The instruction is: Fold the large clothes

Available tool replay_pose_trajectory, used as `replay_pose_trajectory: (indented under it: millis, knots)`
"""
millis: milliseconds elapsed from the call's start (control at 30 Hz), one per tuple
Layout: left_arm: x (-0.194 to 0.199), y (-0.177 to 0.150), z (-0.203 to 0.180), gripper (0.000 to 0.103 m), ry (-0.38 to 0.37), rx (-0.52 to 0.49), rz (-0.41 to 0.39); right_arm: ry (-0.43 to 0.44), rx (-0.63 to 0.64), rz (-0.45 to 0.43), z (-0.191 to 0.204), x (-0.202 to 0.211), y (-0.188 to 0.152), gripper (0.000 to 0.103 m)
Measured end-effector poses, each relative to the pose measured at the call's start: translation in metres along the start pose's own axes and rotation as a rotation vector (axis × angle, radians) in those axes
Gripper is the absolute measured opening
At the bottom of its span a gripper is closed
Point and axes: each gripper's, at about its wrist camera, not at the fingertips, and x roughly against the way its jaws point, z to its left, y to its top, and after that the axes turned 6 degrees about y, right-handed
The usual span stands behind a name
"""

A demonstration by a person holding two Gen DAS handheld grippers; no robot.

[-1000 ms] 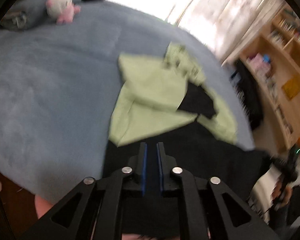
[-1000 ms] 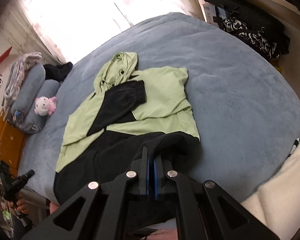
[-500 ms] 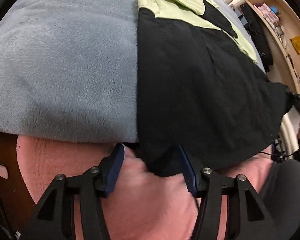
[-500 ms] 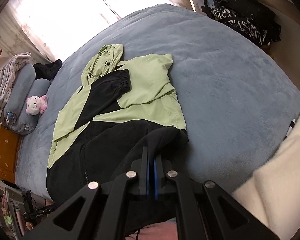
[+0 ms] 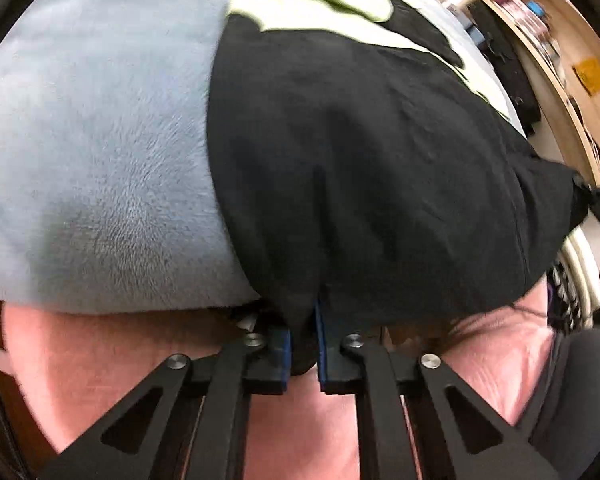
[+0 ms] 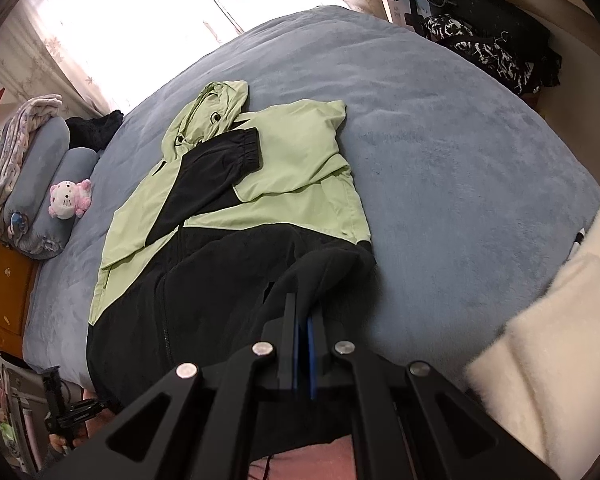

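So there's a green-and-black hooded jacket point(image 6: 236, 216) laid out flat on a blue fleece blanket point(image 6: 440, 168) covering the bed, hood pointing off toward about 11 o'clock in the right wrist view, and one black sleeve folded across the green chest. The black bottom half hangs over the near edge of the bed.

The left gripper point(image 5: 303, 344) has its blue-padded fingers nearly closed, with a wad of the black hem pinched between them right at the bed edge, around 6 o'clock in its own view. From there the jacket point(image 5: 360, 160) stretches away toward 12 to 1 o'clock, with the blanket point(image 5: 100, 140) filling the 9 o'clock side.

The right gripper point(image 6: 302, 354) is clamped down tight, pads almost together, and black fabric from the hem corner on the other side bunches up just ahead of it, lifted a bit off the blanket.

Other stuff: a pink and white plush toy point(image 6: 69, 199) sitting on rolled grey-blue bedding point(image 6: 48, 168) at 9 o'clock, and a fluffy cream blanket point(image 6: 552, 340) at 4 o'clock. A wooden shelf point(image 5: 572, 60) sits at 2 o'clock in the left view.
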Motion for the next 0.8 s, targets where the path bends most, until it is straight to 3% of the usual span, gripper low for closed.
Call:
replay_pose_trajectory:
  millis: [200,267,367,400,633,733,800]
  knots:
    - [0.056,-0.003,-0.039,0.003,-0.073,-0.153,-0.087,0.024,-0.017,0.003,-0.004,0.0,0.003,0.003]
    - [0.073,0.005,-0.044,0.003,-0.154,-0.139,-0.148,0.043,-0.021,-0.005,-0.004,-0.001,0.005,0.003]
    - [0.102,0.026,-0.045,0.003,-0.306,-0.048,-0.285,0.067,-0.029,-0.016,-0.004,-0.004,0.011,0.003]
    - [0.109,0.034,-0.045,0.003,-0.324,-0.013,-0.333,0.075,-0.031,-0.02,-0.004,-0.006,0.015,0.003]
    - [0.138,0.106,-0.021,0.002,-0.317,0.201,-0.545,0.133,-0.074,-0.029,-0.007,-0.026,0.055,0.003]
    - [0.146,0.145,0.0,0.002,-0.28,0.28,-0.596,0.178,-0.103,-0.039,-0.007,-0.037,0.083,0.003]
    - [0.14,0.174,-0.003,0.002,-0.231,0.303,-0.589,0.188,-0.114,-0.048,-0.003,-0.047,0.101,0.003]
